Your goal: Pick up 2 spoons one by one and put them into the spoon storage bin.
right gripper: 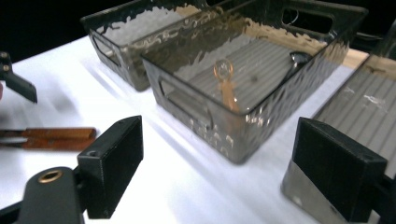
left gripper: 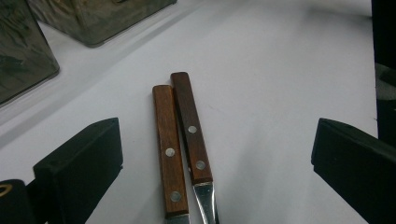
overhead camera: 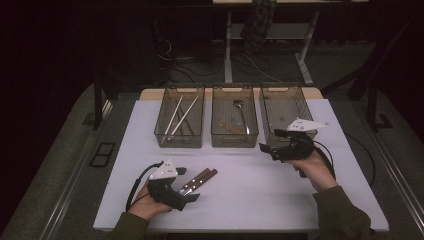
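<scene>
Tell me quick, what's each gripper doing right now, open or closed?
Left gripper: open, jaws on either side of the two wooden-handled knives, holding nothing.
Right gripper: open, empty, near the middle bin.

Lab: dark room, floor cables (overhead camera: 250, 62), adjustable desk legs (overhead camera: 228, 55).

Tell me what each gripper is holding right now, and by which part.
Nothing is held. The left gripper is open, its jaws either side of the two wooden-handled knives lying on the table. The right gripper is open and empty near the middle bin.
</scene>
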A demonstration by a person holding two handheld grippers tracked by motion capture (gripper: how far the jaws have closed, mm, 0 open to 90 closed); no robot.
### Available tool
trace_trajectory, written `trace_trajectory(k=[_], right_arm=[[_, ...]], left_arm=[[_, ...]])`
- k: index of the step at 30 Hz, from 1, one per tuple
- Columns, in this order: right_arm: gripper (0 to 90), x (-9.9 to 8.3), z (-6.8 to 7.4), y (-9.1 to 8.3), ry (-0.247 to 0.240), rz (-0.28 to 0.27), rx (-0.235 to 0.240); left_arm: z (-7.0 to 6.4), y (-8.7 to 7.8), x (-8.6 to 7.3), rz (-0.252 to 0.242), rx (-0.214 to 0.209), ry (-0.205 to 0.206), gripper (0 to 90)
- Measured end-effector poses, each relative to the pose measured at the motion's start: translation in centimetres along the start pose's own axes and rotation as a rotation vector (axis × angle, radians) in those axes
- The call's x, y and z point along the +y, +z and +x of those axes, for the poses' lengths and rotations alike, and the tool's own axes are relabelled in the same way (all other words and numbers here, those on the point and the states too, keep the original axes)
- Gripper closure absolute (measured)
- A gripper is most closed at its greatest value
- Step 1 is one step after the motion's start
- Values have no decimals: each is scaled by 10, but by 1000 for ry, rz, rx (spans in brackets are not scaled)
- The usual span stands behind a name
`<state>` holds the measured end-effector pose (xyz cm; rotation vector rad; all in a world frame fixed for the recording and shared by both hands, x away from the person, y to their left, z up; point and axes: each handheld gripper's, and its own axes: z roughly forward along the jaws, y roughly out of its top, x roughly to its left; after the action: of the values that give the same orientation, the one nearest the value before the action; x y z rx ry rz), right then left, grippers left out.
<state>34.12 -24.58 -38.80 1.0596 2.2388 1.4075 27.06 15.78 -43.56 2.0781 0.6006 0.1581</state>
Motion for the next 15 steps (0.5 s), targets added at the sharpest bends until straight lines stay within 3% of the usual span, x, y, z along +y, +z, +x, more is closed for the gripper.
trace_trajectory(k=[6, 15], right_arm=[[162, -22, 9, -14, -8, -3, -7], [162, -60, 12, -31, -6, 18, 0]], left_arm=[[0, -2, 0, -4, 4, 6, 7], [-1, -3, 1, -1, 13, 10, 8]])
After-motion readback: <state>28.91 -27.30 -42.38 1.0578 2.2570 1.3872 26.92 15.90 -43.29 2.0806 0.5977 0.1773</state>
